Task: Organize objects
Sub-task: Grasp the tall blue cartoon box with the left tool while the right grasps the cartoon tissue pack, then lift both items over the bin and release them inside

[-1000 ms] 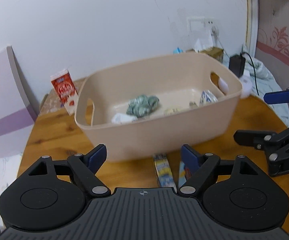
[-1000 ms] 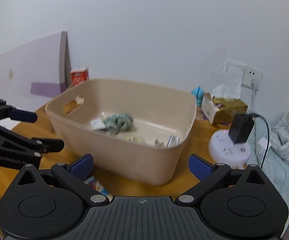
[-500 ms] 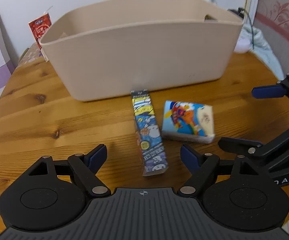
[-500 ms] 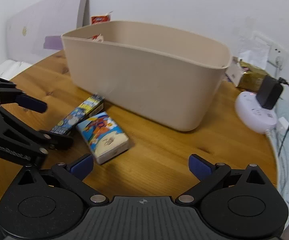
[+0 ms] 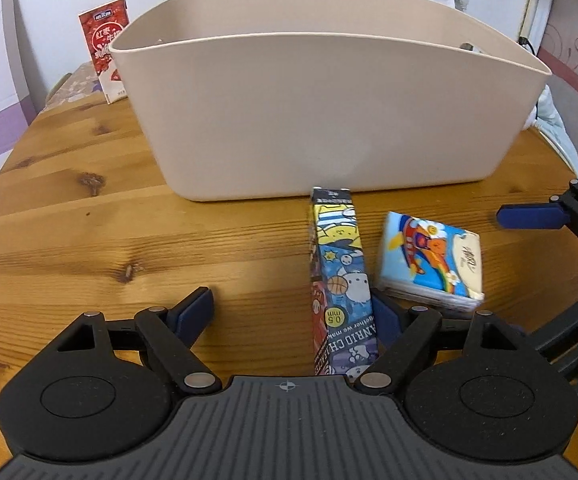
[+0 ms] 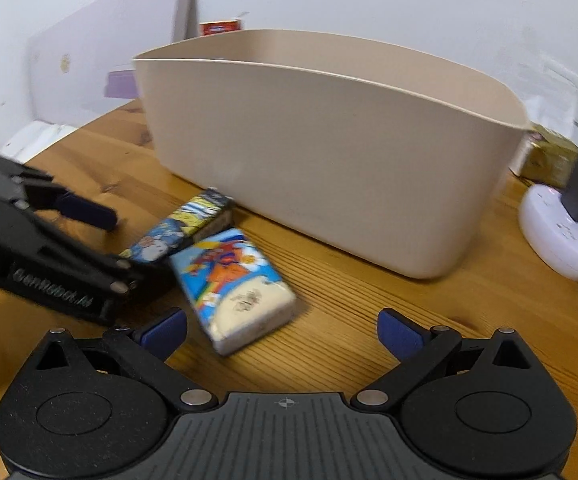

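On the wooden desk (image 5: 69,240), the left wrist view shows the left tongs (image 5: 289,312) spread wide around the near end of a long cartoon-printed box (image 5: 341,276), its far end touching the beige tub (image 5: 321,120). A tissue pack (image 5: 429,260) lies just beside the box; a red carton (image 5: 107,48) stands behind the tub. In the right wrist view, the right tongs (image 6: 283,330) are spread, low over the tissue pack (image 6: 237,280), pinching nothing. The left tongs (image 6: 101,240) flank the box (image 6: 181,228).
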Demonstrator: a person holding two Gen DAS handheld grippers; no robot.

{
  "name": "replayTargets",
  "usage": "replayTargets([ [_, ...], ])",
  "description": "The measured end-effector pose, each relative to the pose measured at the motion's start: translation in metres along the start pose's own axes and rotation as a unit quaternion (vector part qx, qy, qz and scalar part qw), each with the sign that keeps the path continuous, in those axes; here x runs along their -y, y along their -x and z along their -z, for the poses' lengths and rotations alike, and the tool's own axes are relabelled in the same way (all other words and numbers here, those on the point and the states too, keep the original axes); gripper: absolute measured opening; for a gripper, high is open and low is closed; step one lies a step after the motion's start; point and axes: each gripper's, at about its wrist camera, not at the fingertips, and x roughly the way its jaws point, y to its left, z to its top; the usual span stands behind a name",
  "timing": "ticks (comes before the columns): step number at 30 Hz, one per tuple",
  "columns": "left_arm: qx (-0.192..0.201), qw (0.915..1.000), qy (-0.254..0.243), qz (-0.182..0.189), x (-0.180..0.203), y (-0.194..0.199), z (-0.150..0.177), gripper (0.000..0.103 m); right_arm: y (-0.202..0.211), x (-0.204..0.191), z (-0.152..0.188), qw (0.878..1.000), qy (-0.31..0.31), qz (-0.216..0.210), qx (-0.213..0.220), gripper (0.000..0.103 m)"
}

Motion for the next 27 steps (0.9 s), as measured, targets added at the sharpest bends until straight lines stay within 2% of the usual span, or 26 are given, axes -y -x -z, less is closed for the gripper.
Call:
replayTargets([
  [3,0.003,1.0,-0.003,0.003,-0.003,0.0,-0.001,0.078,-0.005,-0.01,-0.001,1.0,0.021,0.005,0.001,0.101],
  [6,0.008,1.0,-0.003,0.003,-0.005,0.001,-0.003,0.061,-0.01,-0.013,-0.003,1.0,0.022,-0.004,0.005,0.087],
  [8,0.014,0.9999,0.003,-0.001,-0.007,0.004,-0.003,0.037,-0.01,-0.011,-0.006,1.0,0.005,-0.01,0.008,0.061],
  [9,0.014,0.9999,0.003,0.0,-0.007,0.004,-0.003,0.035,-0.009,-0.011,-0.008,1.0,0.003,-0.007,0.01,0.053],
  [10,0.014,0.9999,0.001,-0.001,-0.007,0.006,-0.002,0.028,-0.007,-0.011,-0.009,1.0,0.002,-0.006,0.011,0.047],
  [11,0.015,0.9999,-0.003,-0.007,-0.005,0.007,-0.002,0.025,-0.006,-0.011,-0.009,1.0,0.002,-0.005,0.009,0.045],
  [19,0.021,0.9994,-0.027,-0.01,0.001,0.022,0.007,0.024,0.02,-0.005,0.003,1.0,0.001,0.004,0.014,0.043],
  [27,0.057,0.997,-0.051,-0.017,0.007,0.062,0.016,0.024,0.059,0.01,0.008,0.999,-0.028,0.015,0.039,0.043],
])
